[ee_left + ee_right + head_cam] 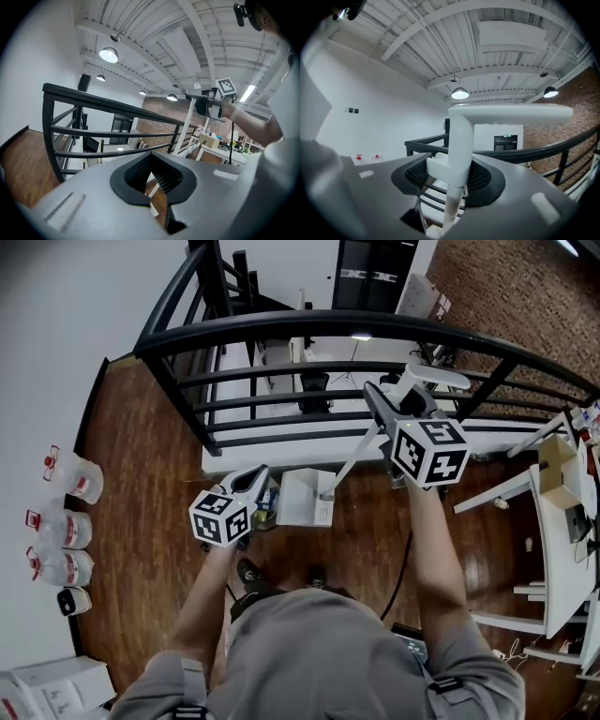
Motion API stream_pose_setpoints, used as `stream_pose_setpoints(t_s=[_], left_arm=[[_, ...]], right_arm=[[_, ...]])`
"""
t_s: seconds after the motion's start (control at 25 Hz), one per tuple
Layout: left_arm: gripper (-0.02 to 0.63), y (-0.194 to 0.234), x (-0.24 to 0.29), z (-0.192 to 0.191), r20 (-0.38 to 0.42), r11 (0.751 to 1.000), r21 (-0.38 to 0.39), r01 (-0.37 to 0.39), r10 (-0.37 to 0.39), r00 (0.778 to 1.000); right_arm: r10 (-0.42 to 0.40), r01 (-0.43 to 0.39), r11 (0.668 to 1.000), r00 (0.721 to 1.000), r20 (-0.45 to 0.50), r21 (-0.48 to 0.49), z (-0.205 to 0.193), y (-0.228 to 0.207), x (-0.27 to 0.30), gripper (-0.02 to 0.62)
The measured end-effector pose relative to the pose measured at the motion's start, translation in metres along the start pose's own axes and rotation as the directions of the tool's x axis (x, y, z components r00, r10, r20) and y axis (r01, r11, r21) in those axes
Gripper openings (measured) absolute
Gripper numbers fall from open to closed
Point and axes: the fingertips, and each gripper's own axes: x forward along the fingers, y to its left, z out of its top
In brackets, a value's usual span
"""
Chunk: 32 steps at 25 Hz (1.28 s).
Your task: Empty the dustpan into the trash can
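A wooden floor [150,521] runs up to a curved black railing [375,324], with a white counter [562,559] at the right. The white dustpan [302,498] sits low by the foot of the railing, between the two grippers, and its long handle [361,454] slants up to the right. The right gripper [449,176] has its fingers [419,173] clamped on that handle just under its crossbar. The left gripper [151,180] has its fingers [166,180] apart, gripping nothing. Clear jugs [70,474] line the left wall.
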Motion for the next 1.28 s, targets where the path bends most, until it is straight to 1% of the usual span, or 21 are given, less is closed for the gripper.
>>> stream_pose_setpoints(t_s=[0.12, 0.24, 0.4, 0.52, 0.76, 0.92, 1.04, 1.28], left_arm=[[-0.011, -0.012, 0.010, -0.004, -0.008, 1.000, -0.005, 0.002, -0.002, 1.000], [-0.011, -0.024, 0.018, -0.007, -0.015, 1.000, -0.006, 0.007, -0.007, 1.000], [-0.011, -0.034, 0.025, -0.015, -0.031, 1.000, -0.018, 0.007, -0.007, 0.999], [-0.011, -0.038, 0.028, -0.021, -0.050, 1.000, -0.024, 0.007, -0.008, 0.999], [-0.011, -0.046, 0.035, -0.043, -0.120, 0.999, -0.028, 0.021, -0.024, 0.993], [-0.011, -0.055, 0.043, -0.066, -0.174, 0.998, -0.053, 0.041, -0.050, 0.984], [-0.011, -0.058, 0.050, -0.079, -0.208, 0.998, -0.050, 0.043, -0.053, 0.977], [-0.011, -0.055, 0.066, -0.094, -0.237, 0.998, -0.049, 0.050, -0.060, 0.970]], right_arm=[[-0.024, 0.024, 1.000, 1.000, -0.014, -0.008, -0.009, -0.017, -0.009, 0.201], [-0.054, 0.053, 0.998, 0.998, -0.039, -0.018, -0.028, -0.032, -0.010, 0.201], [-0.089, 0.089, 0.996, 0.993, -0.076, -0.016, -0.075, -0.053, -0.005, 0.201], [-0.108, 0.107, 0.994, 0.992, -0.070, -0.009, -0.113, -0.067, -0.004, 0.201], [-0.100, 0.103, 0.994, 0.990, -0.098, 0.024, -0.190, -0.082, -0.007, 0.201], [-0.091, 0.096, 0.994, 0.989, -0.113, 0.046, -0.235, -0.088, -0.009, 0.201], [-0.079, 0.087, 0.995, 0.989, -0.127, 0.055, -0.260, -0.091, -0.005, 0.201], [-0.083, 0.091, 0.995, 0.988, -0.132, 0.050, -0.296, -0.090, 0.005, 0.201]])
